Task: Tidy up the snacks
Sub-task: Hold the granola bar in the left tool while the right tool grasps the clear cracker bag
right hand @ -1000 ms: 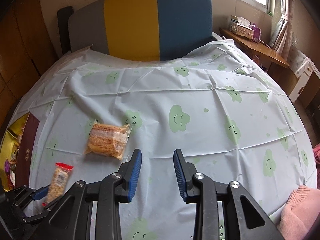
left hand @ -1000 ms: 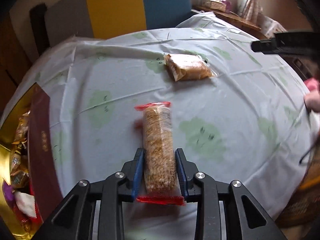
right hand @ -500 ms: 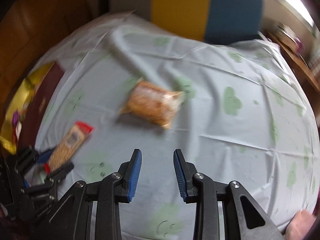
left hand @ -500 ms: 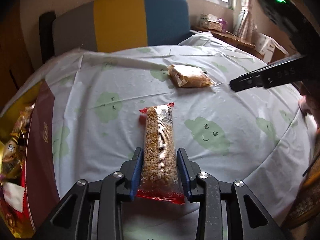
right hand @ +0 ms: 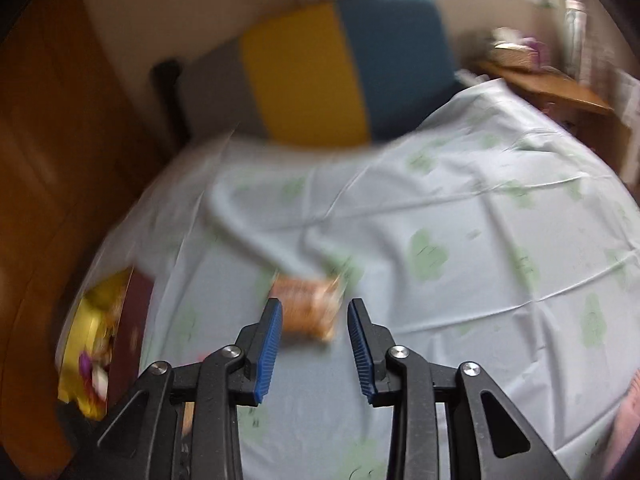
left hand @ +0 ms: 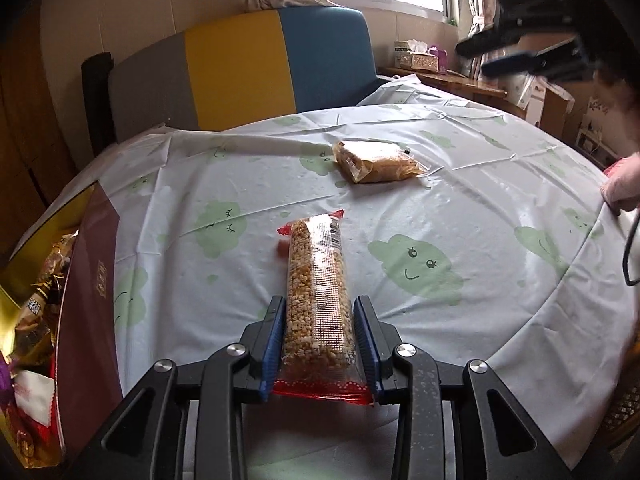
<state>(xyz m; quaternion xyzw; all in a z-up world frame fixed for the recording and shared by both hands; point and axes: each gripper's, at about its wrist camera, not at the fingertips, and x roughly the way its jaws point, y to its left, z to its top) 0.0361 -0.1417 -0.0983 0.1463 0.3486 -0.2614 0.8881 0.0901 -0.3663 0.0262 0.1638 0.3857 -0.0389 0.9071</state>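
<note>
Snack bar (left hand: 318, 292) clamped in left gripper (left hand: 318, 344) jaws, lower centre. Right gripper (right hand: 314, 354) jaws apart, empty, above orange packet (right hand: 308, 306). Risk: slick wrapper slips before box (left hand: 86, 320) at left edge.

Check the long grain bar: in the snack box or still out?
Out. Grain bar sits clamped in the left tongs over the tablecloth.
</note>
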